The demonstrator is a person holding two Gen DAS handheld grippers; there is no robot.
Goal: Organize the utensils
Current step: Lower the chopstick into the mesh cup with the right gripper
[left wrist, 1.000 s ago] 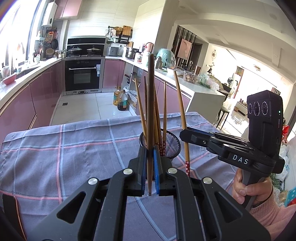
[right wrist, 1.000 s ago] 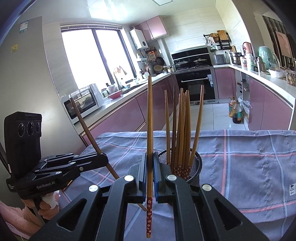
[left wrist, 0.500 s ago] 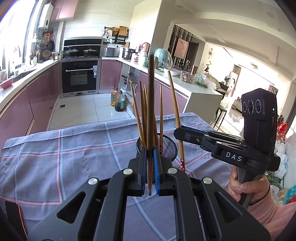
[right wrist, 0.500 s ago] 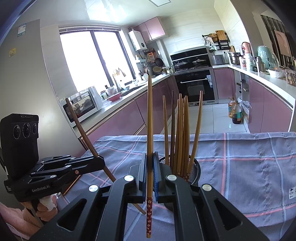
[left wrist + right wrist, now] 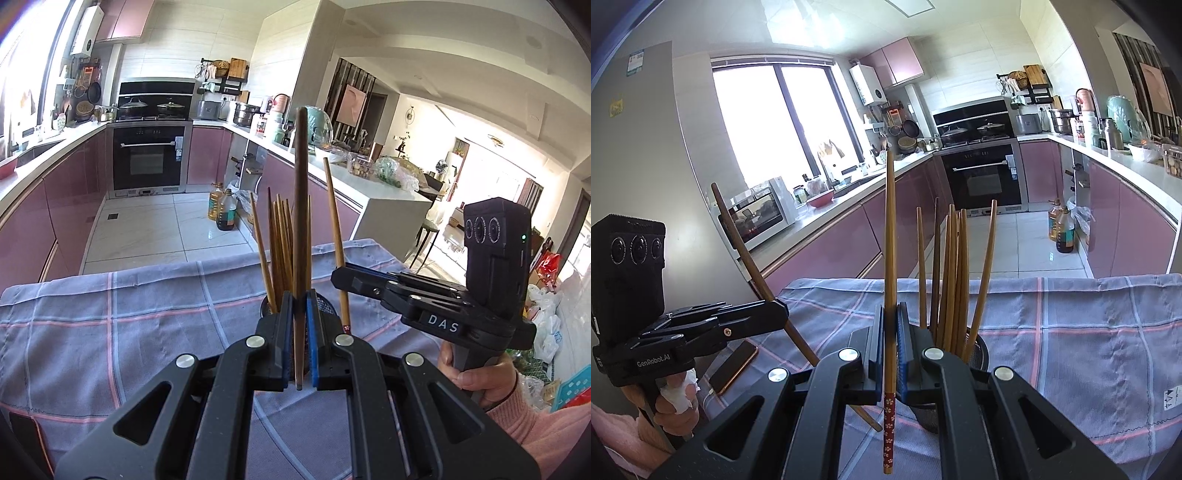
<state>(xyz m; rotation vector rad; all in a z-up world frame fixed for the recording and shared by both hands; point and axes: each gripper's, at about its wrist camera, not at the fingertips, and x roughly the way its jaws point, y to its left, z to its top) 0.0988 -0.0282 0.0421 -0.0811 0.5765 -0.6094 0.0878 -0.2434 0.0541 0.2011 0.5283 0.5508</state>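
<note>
Two tools of mine each clench one chopstick upright: left tool [image 5: 298, 325] a dark brown wooden chopstick [image 5: 300, 206], right tool [image 5: 890, 339] a light bamboo chopstick with a red flowered end [image 5: 889, 258], beside the black mesh holder [image 5: 975, 347].

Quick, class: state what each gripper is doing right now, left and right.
Left gripper: shut on a dark brown chopstick, held upright.
Right gripper: shut on a light chopstick with a red flowered end, held upright.

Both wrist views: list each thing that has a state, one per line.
left tool: shut on dark chopstick, held upright
right tool: shut on flower-tipped chopstick, held upright
mesh holder: standing on the cloth, chopsticks upright inside
checked cloth: spread flat
phone: lying flat on the cloth
oven: door closed
</note>
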